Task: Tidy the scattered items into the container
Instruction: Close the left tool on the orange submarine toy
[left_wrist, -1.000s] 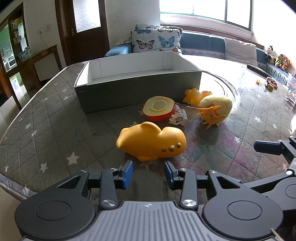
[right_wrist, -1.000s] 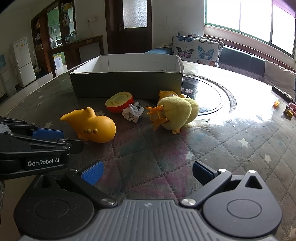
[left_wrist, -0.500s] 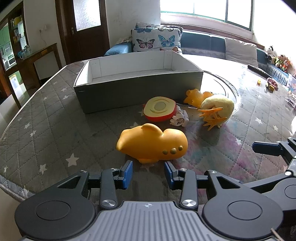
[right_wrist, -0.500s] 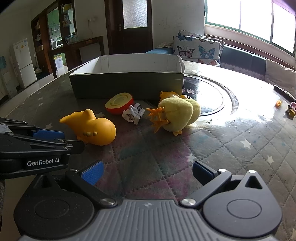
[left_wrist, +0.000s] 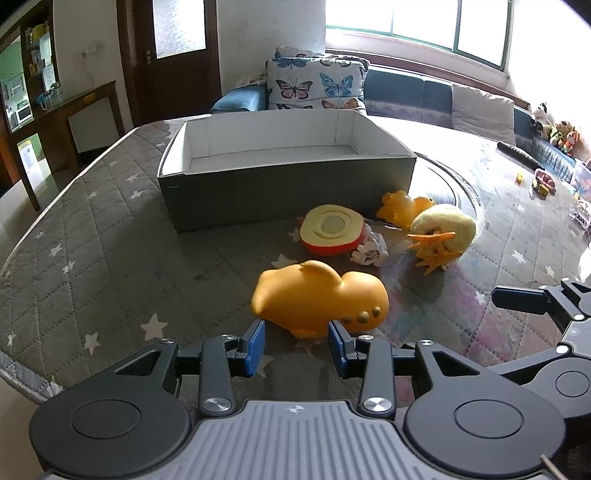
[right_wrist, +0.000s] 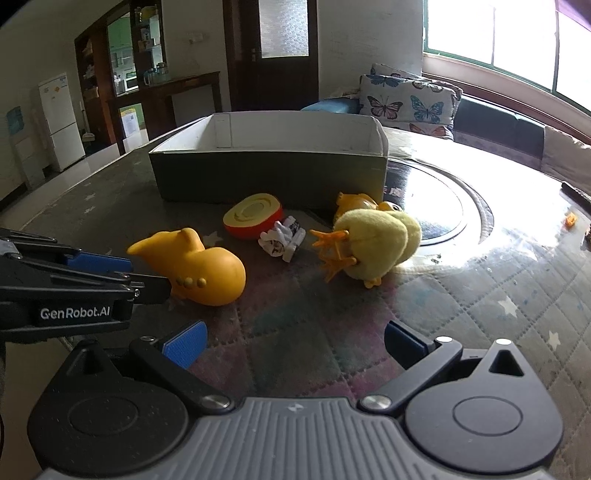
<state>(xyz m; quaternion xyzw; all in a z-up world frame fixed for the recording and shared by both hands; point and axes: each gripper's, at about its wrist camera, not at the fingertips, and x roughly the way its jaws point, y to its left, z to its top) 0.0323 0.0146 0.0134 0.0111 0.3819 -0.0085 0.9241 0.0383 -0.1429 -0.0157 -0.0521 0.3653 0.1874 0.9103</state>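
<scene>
At centre frame in the left wrist view, the left gripper (left_wrist: 296, 347) sits parted just before the orange submarine toy (left_wrist: 319, 299), while the right gripper (right_wrist: 293, 341) gapes wide low in its view, the grey box (left_wrist: 284, 181) beyond.

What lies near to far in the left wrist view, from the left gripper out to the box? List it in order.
left gripper → orange submarine toy → red and yellow toy half → grey box.
</scene>
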